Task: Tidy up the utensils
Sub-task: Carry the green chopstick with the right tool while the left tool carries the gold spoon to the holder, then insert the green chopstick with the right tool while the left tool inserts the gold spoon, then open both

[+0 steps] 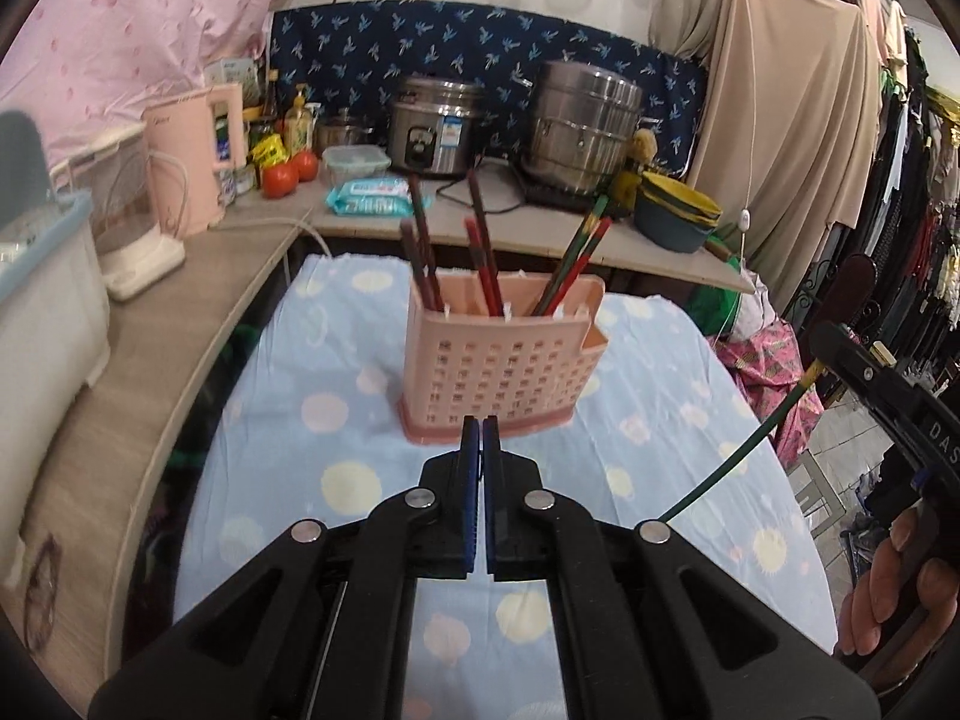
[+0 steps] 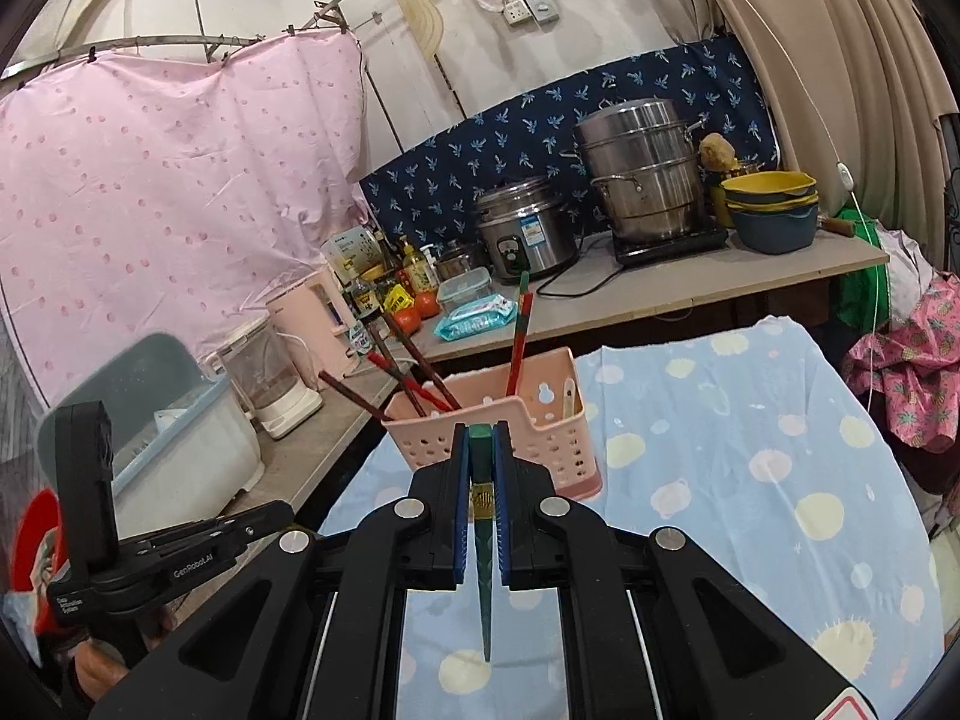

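Note:
A pink perforated utensil holder point(image 1: 501, 354) point(image 2: 498, 429) stands on the blue spotted tablecloth point(image 1: 300, 420) with several red and brown chopsticks point(image 1: 480, 240) point(image 2: 414, 387) upright in it. My left gripper point(image 1: 480, 432) hovers just in front of the holder, shut with nothing between its blue pads. My right gripper point(image 2: 481, 438) is shut on a green chopstick point(image 2: 485, 576), whose thin end points back toward the camera. In the left wrist view that green chopstick point(image 1: 744, 456) slants down from the right gripper body at the right edge, above the cloth.
A counter point(image 1: 540, 228) behind the table carries a rice cooker point(image 1: 435, 129), a steel steamer pot point(image 1: 588, 126), stacked bowls point(image 1: 678, 210), a wipes pack and tomatoes. A pink kettle point(image 1: 192, 162) and a plastic bin point(image 1: 42, 300) sit on the left shelf. Clothes hang at right.

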Motion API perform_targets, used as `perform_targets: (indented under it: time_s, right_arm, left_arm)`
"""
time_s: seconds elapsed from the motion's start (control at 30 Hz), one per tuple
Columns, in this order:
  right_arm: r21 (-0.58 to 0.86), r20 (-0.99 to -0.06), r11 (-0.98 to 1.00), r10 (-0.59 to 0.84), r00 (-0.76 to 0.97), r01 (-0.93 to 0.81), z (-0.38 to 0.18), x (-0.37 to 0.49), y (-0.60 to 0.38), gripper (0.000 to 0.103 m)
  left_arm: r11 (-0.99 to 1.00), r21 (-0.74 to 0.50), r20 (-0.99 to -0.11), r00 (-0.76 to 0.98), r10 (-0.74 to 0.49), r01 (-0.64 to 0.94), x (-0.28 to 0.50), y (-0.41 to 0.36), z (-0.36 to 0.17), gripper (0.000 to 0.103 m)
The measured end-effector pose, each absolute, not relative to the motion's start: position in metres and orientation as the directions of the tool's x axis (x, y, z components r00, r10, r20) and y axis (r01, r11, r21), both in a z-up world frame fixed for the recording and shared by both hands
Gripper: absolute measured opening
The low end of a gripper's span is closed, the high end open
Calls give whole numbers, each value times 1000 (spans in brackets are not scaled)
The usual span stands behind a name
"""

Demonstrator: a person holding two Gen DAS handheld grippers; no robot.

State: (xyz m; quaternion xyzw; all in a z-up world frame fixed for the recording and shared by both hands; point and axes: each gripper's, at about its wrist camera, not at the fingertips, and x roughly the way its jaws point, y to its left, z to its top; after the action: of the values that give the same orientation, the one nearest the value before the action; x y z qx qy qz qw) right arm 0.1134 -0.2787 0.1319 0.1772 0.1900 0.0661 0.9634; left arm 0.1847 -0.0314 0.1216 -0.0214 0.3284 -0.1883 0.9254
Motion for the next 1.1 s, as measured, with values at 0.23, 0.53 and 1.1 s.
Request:
perform_targets:
  time_s: [0.23,0.53,1.1]
  right_arm:
    - [349,-228,935,153,961,-66,184,150,-289,7]
    - [355,-116,933,101,988,-54,229,202,-296,7]
    - [330,-323,943,147,935,-35,156,272,-278,7]
  left_arm:
    - [936,-109,-516,785,-342,336,219,-43,175,1]
    - [952,-81,-509,809,-295,296,273,-50,190,1]
    - [960,-106,-581,767,-271,259,315,-60,144,4]
